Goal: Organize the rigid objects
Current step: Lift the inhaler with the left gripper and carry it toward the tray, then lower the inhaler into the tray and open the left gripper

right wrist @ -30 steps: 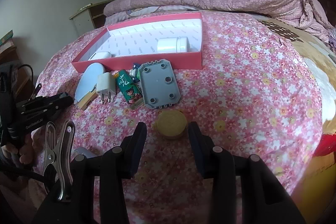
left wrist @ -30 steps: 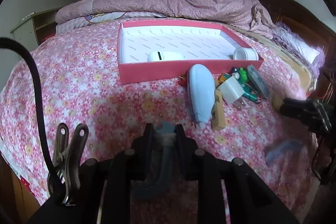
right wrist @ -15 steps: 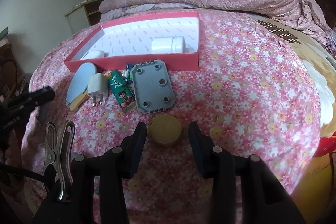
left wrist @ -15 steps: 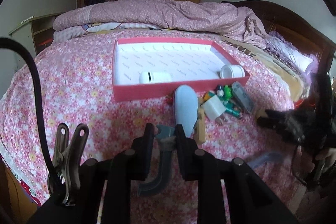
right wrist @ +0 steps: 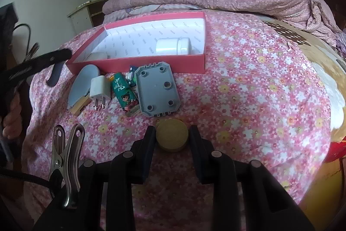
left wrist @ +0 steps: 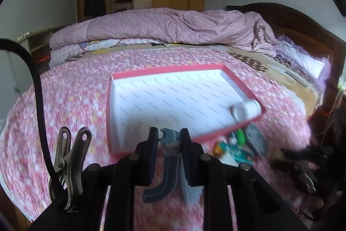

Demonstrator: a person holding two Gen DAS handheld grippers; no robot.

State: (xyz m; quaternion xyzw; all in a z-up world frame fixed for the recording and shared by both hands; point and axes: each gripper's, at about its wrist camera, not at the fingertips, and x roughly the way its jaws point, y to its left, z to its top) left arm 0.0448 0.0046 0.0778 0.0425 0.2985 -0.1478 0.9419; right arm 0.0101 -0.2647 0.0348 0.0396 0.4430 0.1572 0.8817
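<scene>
My left gripper is shut on a grey curved track piece, which hangs from the pads above the near wall of the red tray. The right wrist view shows that gripper at the left with the track piece under it. My right gripper straddles a yellow wooden disc lying on the bedspread. Its jaws are closing, and only slivers of gap remain at the disc's sides. The tray holds a white bottle and a small white item.
In front of the tray lies a pile: a blue oval case, a white charger, a green tube, a grey studded plate and a wooden piece. A folded quilt lies behind. A hand holds the left gripper.
My left gripper has risen and moved toward the tray with the track piece in it. The right gripper stayed over the disc and its jaws narrowed around it.
</scene>
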